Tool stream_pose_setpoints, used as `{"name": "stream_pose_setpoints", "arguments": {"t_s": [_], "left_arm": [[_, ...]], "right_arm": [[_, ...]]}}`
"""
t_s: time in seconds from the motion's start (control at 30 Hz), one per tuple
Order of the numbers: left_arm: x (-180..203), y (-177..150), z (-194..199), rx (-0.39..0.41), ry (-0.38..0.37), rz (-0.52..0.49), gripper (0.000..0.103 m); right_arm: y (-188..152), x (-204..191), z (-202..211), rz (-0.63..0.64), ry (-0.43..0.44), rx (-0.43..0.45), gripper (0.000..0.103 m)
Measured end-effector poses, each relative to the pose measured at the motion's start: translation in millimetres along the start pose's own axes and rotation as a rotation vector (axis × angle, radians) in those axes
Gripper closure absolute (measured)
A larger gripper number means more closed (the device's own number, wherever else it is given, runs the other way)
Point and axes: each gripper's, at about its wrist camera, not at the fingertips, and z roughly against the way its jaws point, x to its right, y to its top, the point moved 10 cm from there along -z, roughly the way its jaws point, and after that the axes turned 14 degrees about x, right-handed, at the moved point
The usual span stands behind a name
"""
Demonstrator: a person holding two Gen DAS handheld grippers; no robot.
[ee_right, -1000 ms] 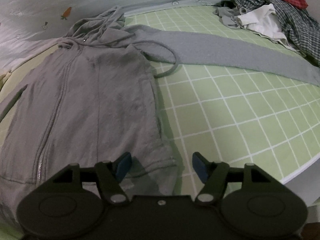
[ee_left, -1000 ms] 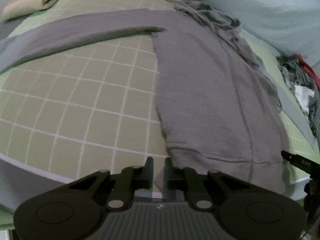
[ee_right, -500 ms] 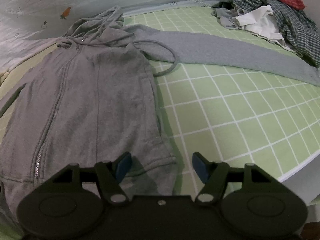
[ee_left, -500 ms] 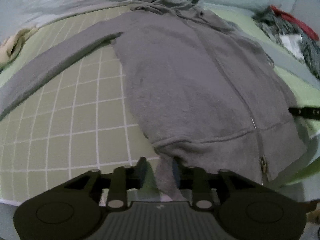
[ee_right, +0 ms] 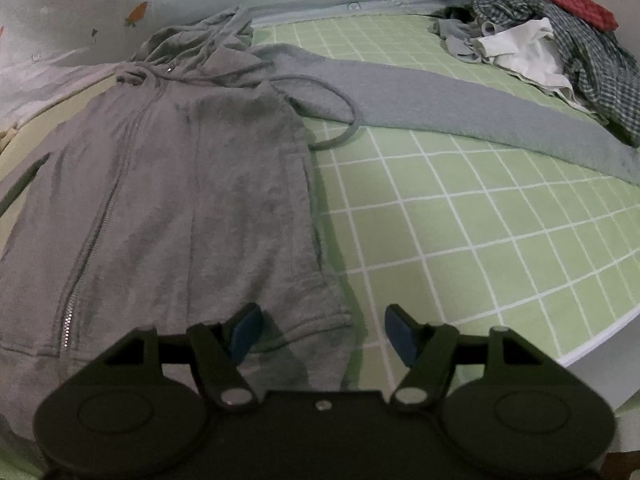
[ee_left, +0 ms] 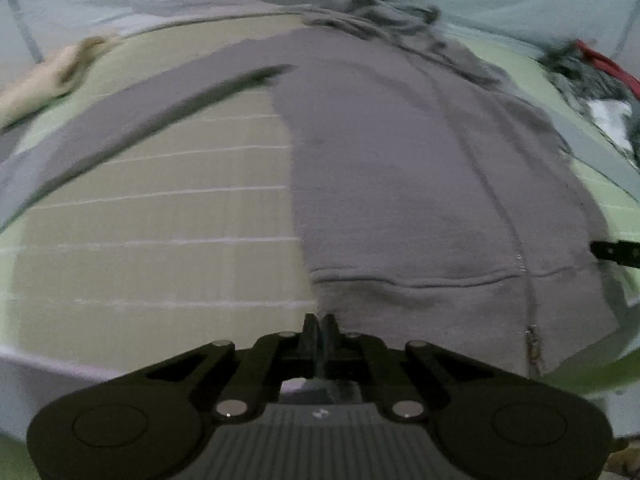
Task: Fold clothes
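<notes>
A grey zip hoodie (ee_left: 400,184) lies flat, front up, on a green checked bed sheet, with both sleeves spread out to the sides. My left gripper (ee_left: 319,326) is shut on the hoodie's bottom left hem corner. In the right wrist view the hoodie (ee_right: 192,184) fills the left half, its right sleeve (ee_right: 460,112) stretching to the right. My right gripper (ee_right: 322,330) is open, its blue pads either side of the bottom right hem corner. One of its fingertips (ee_left: 612,251) shows at the right edge of the left wrist view.
A pile of clothes (ee_right: 560,40), checked, white and red, lies at the back right of the bed. A cream garment (ee_left: 44,80) lies at the far left. A pale blue quilt (ee_right: 120,8) runs along the back. The bed's front edge (ee_right: 600,340) is close.
My left gripper has closed fully on the hem corner and its view has swung; the image is blurred by motion. My right gripper stays open at the other corner.
</notes>
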Motion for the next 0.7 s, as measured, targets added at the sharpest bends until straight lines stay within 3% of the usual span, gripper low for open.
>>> {"name": "stream_pose_setpoints", "arguments": {"t_s": [0.17,0.27,0.33,0.43,0.5,0.6,0.67,0.7], "left_arm": [[-25,-2,25,0.017,0.073,0.074,0.1],[-23,-6,21,-0.006,0.067,0.113,0.1],[-32,-13,12,-0.052,0.05,0.254,0.1],[-52,-11,10,-0.089,0.127,0.297,0.1],[-60,7,17,-0.041,0.139,0.294,0.099],[-69,36,27,0.047,0.14,0.296,0.075],[-70,58,29,0.11,0.133,0.306,0.045],[-68,68,26,0.13,0.136,0.292,0.037]], "right_arm": [[1,-3,1,0.008,-0.003,-0.012,0.031],[2,-5,1,0.011,-0.004,-0.02,0.031],[3,-7,1,0.013,-0.005,-0.026,0.029],[4,-9,2,0.016,-0.006,-0.035,0.028],[4,-10,2,0.018,-0.007,-0.04,0.027],[12,-13,0,0.017,-0.009,-0.028,0.017],[23,-17,-2,0.012,-0.011,0.004,0.008],[29,-19,-4,0.01,-0.013,0.019,0.006]]}}
